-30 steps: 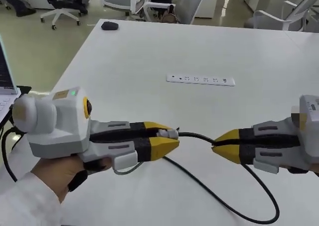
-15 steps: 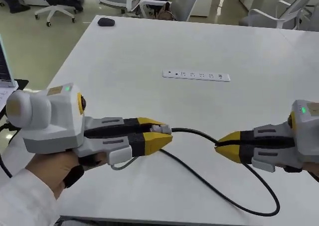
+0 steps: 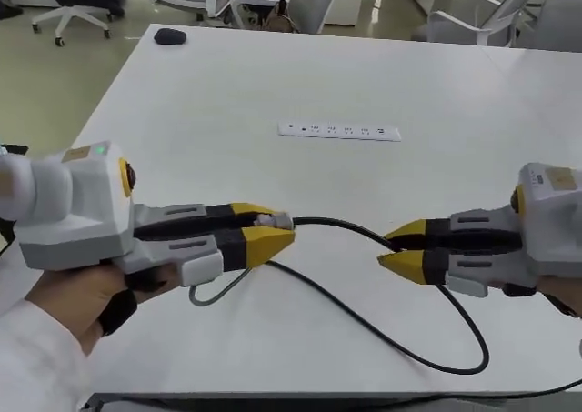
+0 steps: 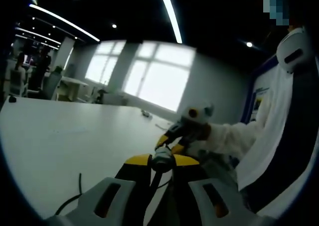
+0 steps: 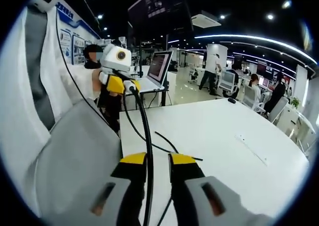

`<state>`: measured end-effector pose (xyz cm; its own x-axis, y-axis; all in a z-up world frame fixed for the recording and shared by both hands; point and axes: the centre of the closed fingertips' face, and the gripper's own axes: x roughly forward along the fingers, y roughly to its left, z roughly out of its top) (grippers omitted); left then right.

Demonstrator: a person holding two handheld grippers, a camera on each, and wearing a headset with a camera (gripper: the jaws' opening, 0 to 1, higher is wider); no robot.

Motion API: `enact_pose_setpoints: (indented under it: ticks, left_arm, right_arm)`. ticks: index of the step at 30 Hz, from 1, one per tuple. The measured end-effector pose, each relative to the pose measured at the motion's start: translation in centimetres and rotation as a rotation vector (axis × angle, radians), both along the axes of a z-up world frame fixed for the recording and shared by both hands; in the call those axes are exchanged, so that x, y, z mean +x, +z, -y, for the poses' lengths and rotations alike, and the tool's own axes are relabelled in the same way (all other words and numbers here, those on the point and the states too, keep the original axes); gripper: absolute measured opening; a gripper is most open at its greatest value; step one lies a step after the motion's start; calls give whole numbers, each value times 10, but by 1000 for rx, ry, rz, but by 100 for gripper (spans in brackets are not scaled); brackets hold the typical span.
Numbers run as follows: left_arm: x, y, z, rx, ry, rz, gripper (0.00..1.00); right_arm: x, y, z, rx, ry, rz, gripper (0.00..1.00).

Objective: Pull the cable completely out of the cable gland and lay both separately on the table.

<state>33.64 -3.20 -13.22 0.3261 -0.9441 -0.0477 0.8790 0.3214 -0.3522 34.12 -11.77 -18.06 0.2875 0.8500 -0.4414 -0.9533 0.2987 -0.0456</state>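
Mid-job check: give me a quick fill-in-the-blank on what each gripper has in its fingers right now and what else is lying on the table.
1. The left gripper is shut on the small light-coloured ____.
2. The right gripper is shut on the black ____, whose slack loops on the table.
3. Beyond both grippers lies a long white ____.

Missing words: cable gland; cable; power strip.
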Motion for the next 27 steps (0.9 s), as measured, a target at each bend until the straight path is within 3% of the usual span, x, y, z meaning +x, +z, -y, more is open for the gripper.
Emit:
enact_pose_setpoints:
  ticks: [3,6,11,15,18,22,27]
  left_arm:
    - [1,-1,5,3,-14,5,17]
    - [1,-2,10,10,-26,10,17]
    - [1,-5,19,17,-52,6,17]
    - [1,-7,22,19,-63,2,17]
    - [-1,-9,22,30,-74,1,17]
    - [0,-12,21,41,-83,-14,17]
    - [2,-14,21,47,-88,-15,17]
  right_arm:
    - [1,16,-6,7,4,41,23]
    - [-6,36,-22,22,63,83,23]
    - [-15,51,-46,25,142,123,21]
    - [-18,48,-58,8,188,142,18]
    - [-14,41,-64,5,200,135,16]
    - [-13,32,-66,-13,215,113,5]
    - [-12,28,-68,1,236,102,4]
